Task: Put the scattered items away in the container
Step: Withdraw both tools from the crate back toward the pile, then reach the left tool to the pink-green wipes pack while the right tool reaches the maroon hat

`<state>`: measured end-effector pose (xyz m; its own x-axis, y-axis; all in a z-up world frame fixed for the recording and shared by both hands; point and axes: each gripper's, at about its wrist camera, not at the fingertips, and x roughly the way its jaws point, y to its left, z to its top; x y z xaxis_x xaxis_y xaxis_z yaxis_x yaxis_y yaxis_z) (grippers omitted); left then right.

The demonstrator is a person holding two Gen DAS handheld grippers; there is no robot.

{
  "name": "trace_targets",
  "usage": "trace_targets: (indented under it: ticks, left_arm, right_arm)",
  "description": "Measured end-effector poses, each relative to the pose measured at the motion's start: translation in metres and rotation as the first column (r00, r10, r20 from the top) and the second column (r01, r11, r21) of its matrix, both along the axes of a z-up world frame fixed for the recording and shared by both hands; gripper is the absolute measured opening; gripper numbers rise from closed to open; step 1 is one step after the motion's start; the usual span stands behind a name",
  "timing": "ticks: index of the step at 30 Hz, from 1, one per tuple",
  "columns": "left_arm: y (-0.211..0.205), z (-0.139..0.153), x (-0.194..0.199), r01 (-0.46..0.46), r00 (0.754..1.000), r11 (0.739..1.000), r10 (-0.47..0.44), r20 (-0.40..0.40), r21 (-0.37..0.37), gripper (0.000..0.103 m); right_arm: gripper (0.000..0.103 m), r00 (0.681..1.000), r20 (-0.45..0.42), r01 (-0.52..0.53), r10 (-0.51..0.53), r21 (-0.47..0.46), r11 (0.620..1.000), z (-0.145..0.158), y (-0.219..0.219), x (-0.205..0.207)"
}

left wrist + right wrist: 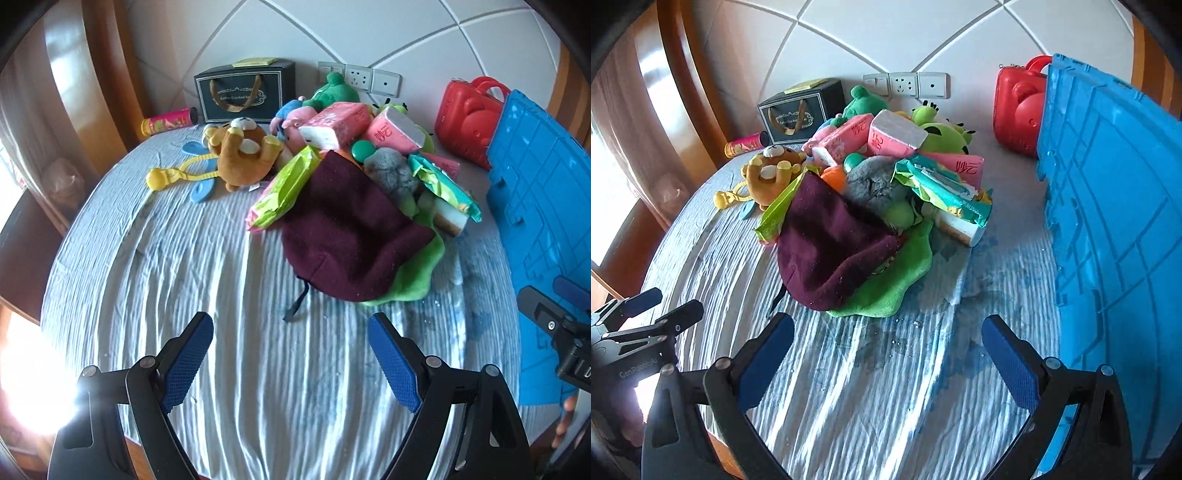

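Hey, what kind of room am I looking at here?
Probably a bedroom in a home: a wrinkled striped sheet covers the surface, plush toys like a brown bear lie on it, and wall sockets sit behind.

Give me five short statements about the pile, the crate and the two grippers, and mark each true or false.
1. Both the left gripper and the right gripper are open and empty. True.
2. The maroon beanie lies partly on a green cloth. True.
3. The brown teddy bear is inside the blue crate. False: it lies on the striped bedsheet.
4. The right gripper holds a pink tissue pack. False: it lies on the pile.
5. A red case stands behind the crate. True.
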<state>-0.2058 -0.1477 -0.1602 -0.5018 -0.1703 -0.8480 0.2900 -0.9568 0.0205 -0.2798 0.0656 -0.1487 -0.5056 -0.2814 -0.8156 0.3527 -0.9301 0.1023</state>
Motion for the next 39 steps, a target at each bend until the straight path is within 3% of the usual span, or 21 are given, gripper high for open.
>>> trace_targets:
  ticks: [3, 10, 13, 15, 19, 21, 25, 29, 31, 33, 34, 36, 37, 39]
  left_arm:
    - [-0.017, -0.011, -0.011, -0.028, 0.999, 1.0, 0.028, 0.027, -0.008, 0.086]
    - [-0.061, -0.023, -0.054, -0.047, 0.997, 0.999, 0.048, 0.053, -0.005, 0.084]
    - [-0.079, -0.026, -0.082, -0.013, 0.998, 1.0, 0.014, 0.057, -0.019, 0.075]
    - [-0.086, -0.031, -0.103, 0.007, 0.998, 1.0, -0.006, 0.066, -0.019, 0.058]
    - [-0.094, -0.042, -0.143, 0.039, 0.996, 0.999, -0.037, 0.083, -0.019, 0.049]
    - [-0.098, -0.047, -0.163, 0.054, 0.994, 0.998, -0.052, 0.091, -0.018, 0.031]
    - [-0.105, -0.058, -0.203, 0.085, 0.991, 0.996, -0.083, 0.107, -0.018, 0.021]
    - [-0.113, -0.071, -0.241, 0.114, 0.986, 0.993, -0.111, 0.128, -0.015, 0.018]
    - [-0.112, -0.088, -0.253, 0.115, 0.98, 0.993, -0.113, 0.165, -0.001, 0.017]
    - [-0.112, -0.105, -0.264, 0.114, 0.973, 0.993, -0.115, 0.201, 0.012, 0.017]
    - [-0.111, -0.113, -0.268, 0.115, 0.97, 0.993, -0.116, 0.215, 0.015, 0.017]
    - [-0.104, -0.124, -0.261, 0.125, 0.968, 0.992, -0.12, 0.221, -0.008, 0.014]
    - [-0.099, -0.125, -0.255, 0.139, 0.969, 0.989, -0.125, 0.214, -0.048, 0.014]
    - [-0.093, -0.128, -0.242, 0.16, 0.966, 0.984, -0.139, 0.218, -0.083, 0.011]
  right_arm:
    - [0.103, 0.999, 0.053, -0.009, 0.009, 0.008, 1.0, -0.021, -0.013, -0.017]
    - [0.103, 0.997, 0.08, 0.018, -0.02, 0.022, 1.0, -0.032, -0.039, -0.05]
    - [0.103, 0.994, 0.086, 0.065, -0.066, 0.015, 0.998, -0.036, -0.054, -0.068]
    - [0.103, 0.99, 0.102, 0.097, -0.098, 0.008, 0.995, -0.042, -0.066, -0.08]
    - [0.103, 0.983, 0.103, 0.154, -0.155, 0.015, 0.988, -0.05, -0.086, -0.103]
    - [0.103, 0.982, 0.108, 0.152, -0.153, 0.025, 0.988, -0.055, -0.096, -0.116]
    - [0.103, 0.982, 0.117, 0.147, -0.151, 0.044, 0.988, -0.065, -0.117, -0.14]
    - [0.102, 0.981, 0.126, 0.142, -0.149, 0.063, 0.988, -0.075, -0.138, -0.165]
    - [0.09, 0.98, 0.13, 0.139, -0.148, 0.072, 0.988, -0.08, -0.148, -0.178]
    - [0.087, 0.98, 0.135, 0.137, -0.147, 0.082, 0.987, -0.085, -0.158, -0.19]
    - [0.087, 0.979, 0.143, 0.135, -0.146, 0.084, 0.987, -0.089, -0.163, -0.196]
    - [0.087, 0.946, 0.302, 0.117, -0.118, 0.02, 0.993, -0.128, -0.161, -0.198]
    - [0.09, 0.934, 0.339, 0.102, -0.109, 0.037, 0.994, -0.141, -0.163, -0.193]
    - [0.091, 0.957, 0.276, 0.056, -0.086, 0.112, 0.992, -0.141, -0.17, -0.177]
